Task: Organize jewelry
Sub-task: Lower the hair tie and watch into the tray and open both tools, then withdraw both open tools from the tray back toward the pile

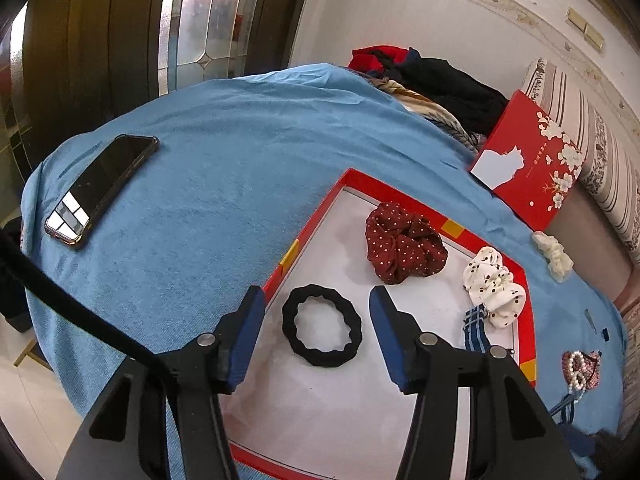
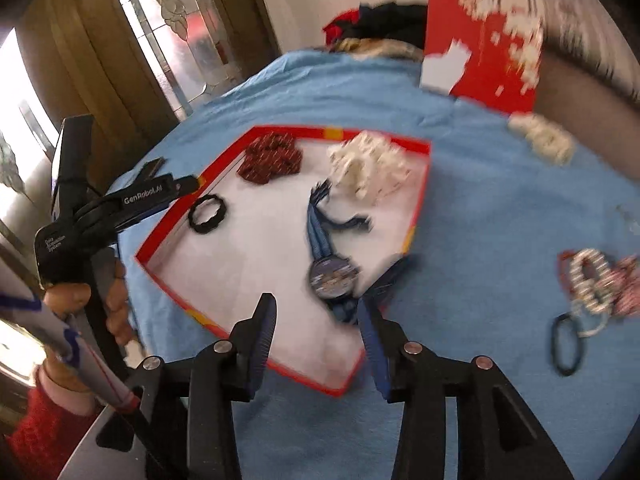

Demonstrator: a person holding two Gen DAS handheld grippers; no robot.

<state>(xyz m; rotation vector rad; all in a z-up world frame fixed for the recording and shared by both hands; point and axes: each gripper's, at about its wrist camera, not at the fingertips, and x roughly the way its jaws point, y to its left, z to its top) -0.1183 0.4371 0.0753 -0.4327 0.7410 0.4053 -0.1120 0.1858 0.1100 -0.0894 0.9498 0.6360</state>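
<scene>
We are holding the left gripper [image 1: 318, 336] with jaws apart, empty, above the black hair tie [image 1: 322, 326] lying inside the red tray [image 1: 527, 280]. The tie is probably soft and light; pinching its band anywhere suits.

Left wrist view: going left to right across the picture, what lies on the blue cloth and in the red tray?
Phone → black hair tie → dark red dotted scrunchie → white dotted scrunchie → cream scrunchie → pearl bracelet.
</scene>
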